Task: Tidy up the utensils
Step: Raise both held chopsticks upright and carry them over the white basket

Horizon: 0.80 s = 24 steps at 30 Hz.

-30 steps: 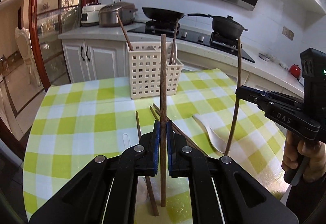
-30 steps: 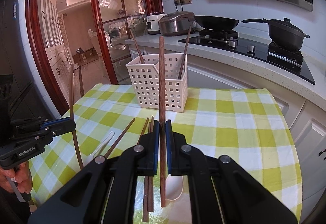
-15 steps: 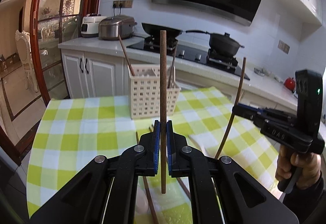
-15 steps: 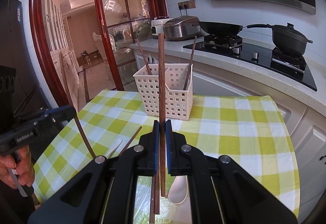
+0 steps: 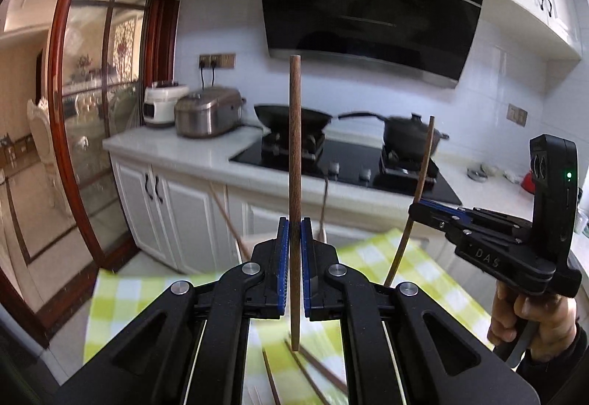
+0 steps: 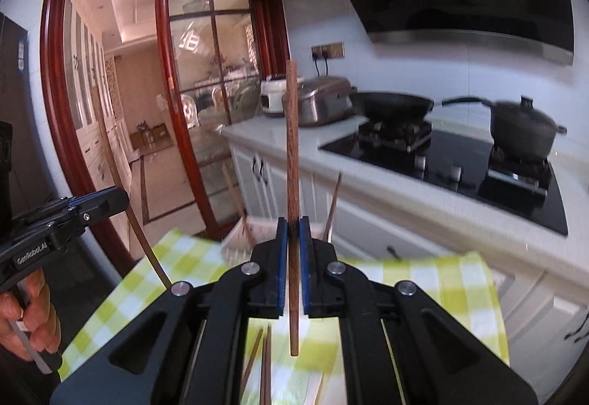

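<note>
My left gripper (image 5: 293, 235) is shut on a brown wooden chopstick (image 5: 294, 147) that stands upright. My right gripper (image 6: 293, 234) is shut on a second upright chopstick (image 6: 291, 147). Each gripper shows in the other's view, the right one (image 5: 416, 212) at the right edge and the left one (image 6: 121, 195) at the left edge, each holding its stick. The white slotted basket (image 6: 235, 243) is mostly hidden behind the right gripper, with chopsticks (image 6: 333, 206) sticking out of it. More chopsticks (image 6: 263, 361) lie on the green checked tablecloth (image 6: 423, 280).
A white counter (image 5: 176, 147) runs behind the table with rice cookers (image 5: 206, 112), a black hob, a wok (image 5: 291, 114) and a pot (image 6: 522, 129). A red-framed glass door (image 6: 198, 110) stands at the left. A black hood (image 5: 368, 7) hangs above.
Both grippers have risen and tilted up with their chopsticks. The table and basket have dropped to the bottom of both views, and the hood and cabinets now fill the top.
</note>
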Tool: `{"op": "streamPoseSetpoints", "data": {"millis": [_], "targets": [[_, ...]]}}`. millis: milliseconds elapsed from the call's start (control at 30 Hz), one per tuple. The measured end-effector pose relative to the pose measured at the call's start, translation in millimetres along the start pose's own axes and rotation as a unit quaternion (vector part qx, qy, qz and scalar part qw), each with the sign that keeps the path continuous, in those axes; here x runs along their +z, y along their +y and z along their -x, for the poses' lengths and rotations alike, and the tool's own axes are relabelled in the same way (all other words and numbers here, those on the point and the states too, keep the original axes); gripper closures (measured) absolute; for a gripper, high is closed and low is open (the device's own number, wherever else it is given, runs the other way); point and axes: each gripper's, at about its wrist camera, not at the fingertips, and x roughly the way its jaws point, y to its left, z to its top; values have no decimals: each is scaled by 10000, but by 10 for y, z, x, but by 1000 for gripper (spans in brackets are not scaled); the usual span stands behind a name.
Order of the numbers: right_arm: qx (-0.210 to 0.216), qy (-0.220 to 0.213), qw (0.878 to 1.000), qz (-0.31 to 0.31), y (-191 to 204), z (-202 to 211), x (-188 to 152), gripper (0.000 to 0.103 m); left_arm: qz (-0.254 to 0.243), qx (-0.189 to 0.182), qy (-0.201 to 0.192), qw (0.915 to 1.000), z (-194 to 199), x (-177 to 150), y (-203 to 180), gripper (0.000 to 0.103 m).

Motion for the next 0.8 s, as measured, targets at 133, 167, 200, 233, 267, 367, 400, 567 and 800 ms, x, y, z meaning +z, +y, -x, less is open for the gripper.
{"op": "streamPoseSetpoints", "data": {"millis": [133, 167, 200, 233, 267, 367, 400, 567, 800], "targets": [[-30, -129, 9999, 3, -3, -264, 260, 97, -5, 127, -192, 9997, -200, 306, 75, 99], [-39, -150, 9999, -2, -9, -313, 296, 97, 16, 125, -204, 9997, -250, 353, 106, 99], [-51, -155, 9999, -7, -10, -400, 334, 97, 32, 131, -214, 9997, -299, 388, 121, 99], [-59, -147, 9999, -8, -17, -465, 351, 97, 46, 160, -221, 9996, -375, 432, 146, 99], [-82, -133, 9999, -7, -12, -557, 365, 97, 47, 176, -221, 9996, -418, 458, 160, 99], [-96, -54, 9999, -56, -17, -807, 372, 97, 76, 250, -205, 9994, -613, 506, 236, 99], [-102, -15, 9999, -67, -8, -875, 358, 97, 80, 265, -190, 9994, -674, 508, 253, 99], [-127, 172, 9997, -95, -20, -1165, 213, 97, 121, 335, -77, 9993, -976, 408, 335, 99], [-177, 331, 9991, -186, -77, -1362, 18, 97, 258, 318, 77, 9991, -1255, 71, 408, 99]]}}
